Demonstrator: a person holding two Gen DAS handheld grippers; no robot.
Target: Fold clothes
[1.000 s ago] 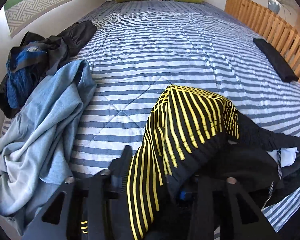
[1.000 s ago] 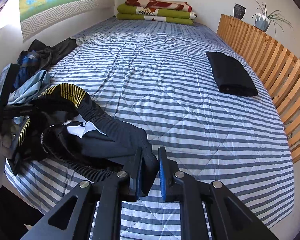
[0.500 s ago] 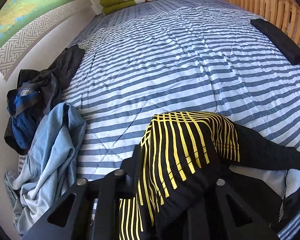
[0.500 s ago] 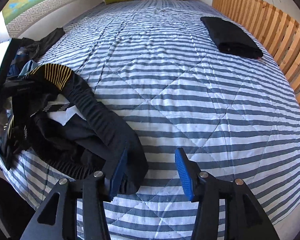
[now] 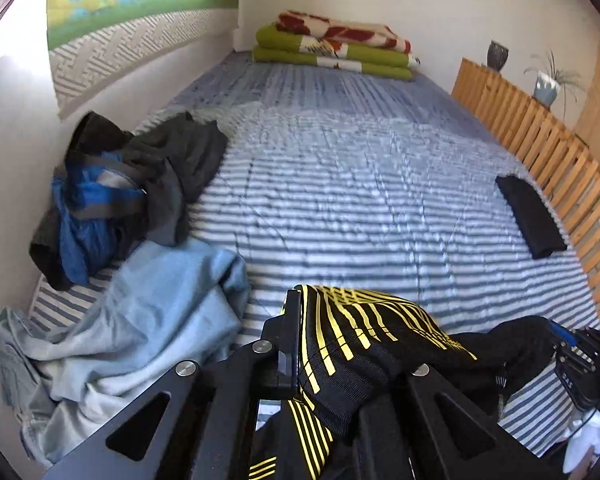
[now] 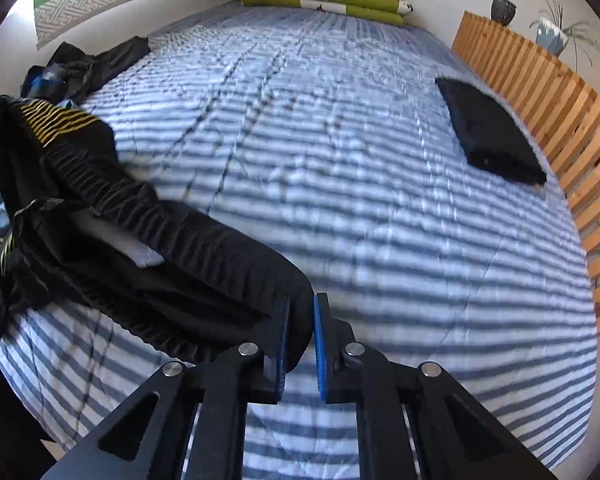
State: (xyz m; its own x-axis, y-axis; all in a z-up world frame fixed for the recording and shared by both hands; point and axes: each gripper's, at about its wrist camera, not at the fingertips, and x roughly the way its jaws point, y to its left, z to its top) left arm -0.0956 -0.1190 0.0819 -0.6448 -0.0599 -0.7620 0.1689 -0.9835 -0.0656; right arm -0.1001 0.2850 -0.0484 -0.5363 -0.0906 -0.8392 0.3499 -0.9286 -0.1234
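Both claws clamped on black yellow-striped garment [image 5: 364, 344]: left claw [image 5: 340, 364], right claw [image 6: 300, 332]. Pull waistband taut, lay flat on striped bed [image 6: 340, 160].

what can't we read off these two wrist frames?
- Left gripper, left view: right finger buried under the striped garment; grip unconfirmed.
- Garment's shape: bunched, cut by the left edge in the right view.
- Right gripper, right view: cloth between the pads; clamping unclear.
- Bedspread: blurred.
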